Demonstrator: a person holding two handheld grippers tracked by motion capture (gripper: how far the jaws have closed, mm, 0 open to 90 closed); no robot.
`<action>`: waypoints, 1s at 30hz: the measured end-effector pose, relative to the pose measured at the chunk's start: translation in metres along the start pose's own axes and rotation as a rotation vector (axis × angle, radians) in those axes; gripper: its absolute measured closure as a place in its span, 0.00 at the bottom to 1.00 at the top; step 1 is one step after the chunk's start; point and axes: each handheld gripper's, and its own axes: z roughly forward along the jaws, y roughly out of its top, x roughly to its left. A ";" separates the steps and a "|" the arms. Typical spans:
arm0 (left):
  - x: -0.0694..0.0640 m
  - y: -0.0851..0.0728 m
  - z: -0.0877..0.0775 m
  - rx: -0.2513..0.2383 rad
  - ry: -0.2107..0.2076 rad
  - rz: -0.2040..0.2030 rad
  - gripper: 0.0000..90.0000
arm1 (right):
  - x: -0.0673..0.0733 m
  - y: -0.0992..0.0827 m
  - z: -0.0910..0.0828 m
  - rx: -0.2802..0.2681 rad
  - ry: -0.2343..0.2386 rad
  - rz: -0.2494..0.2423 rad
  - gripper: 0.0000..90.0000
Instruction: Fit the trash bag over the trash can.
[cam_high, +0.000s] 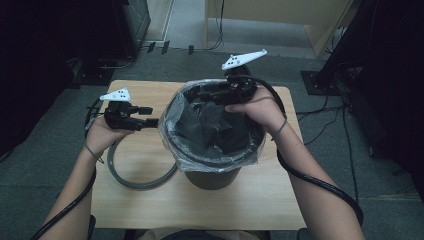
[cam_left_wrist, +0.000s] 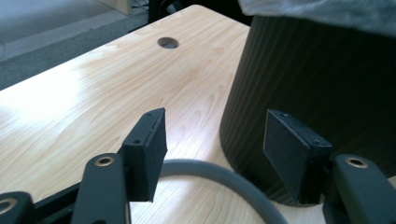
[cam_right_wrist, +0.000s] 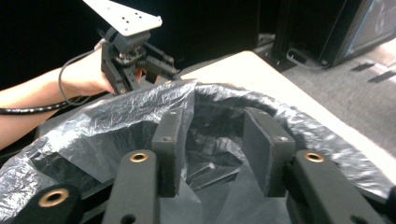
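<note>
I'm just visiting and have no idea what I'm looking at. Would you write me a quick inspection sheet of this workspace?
Surface: light wooden table with a round hole.
Job's things: dark bin lined with a clear plastic bag; grey ring lying beside its base.
Clutter: nothing seen.
Grippers: left gripper open, beside the bin; right gripper open over the bag's mouth.
Cables: black cable along the right forearm.
Surroundings: grey carpet, dark equipment.

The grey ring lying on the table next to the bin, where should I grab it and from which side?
Take the grey ring on its free arc left of the bin, coming down from above with one finger inside the loop and one outside. It lies flat on the table, and its right end runs up against the bin's base, so that part looks cramped.
</note>
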 end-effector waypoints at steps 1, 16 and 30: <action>0.001 -0.002 -0.001 0.002 0.007 -0.007 0.42 | 0.000 0.000 0.003 0.014 0.002 0.003 0.64; 0.008 -0.020 -0.003 0.010 0.034 -0.040 0.39 | -0.023 -0.025 0.053 0.189 -0.085 0.112 0.38; 0.014 -0.027 -0.009 -0.007 0.061 -0.053 0.38 | -0.007 -0.016 0.049 0.158 -0.083 0.104 0.49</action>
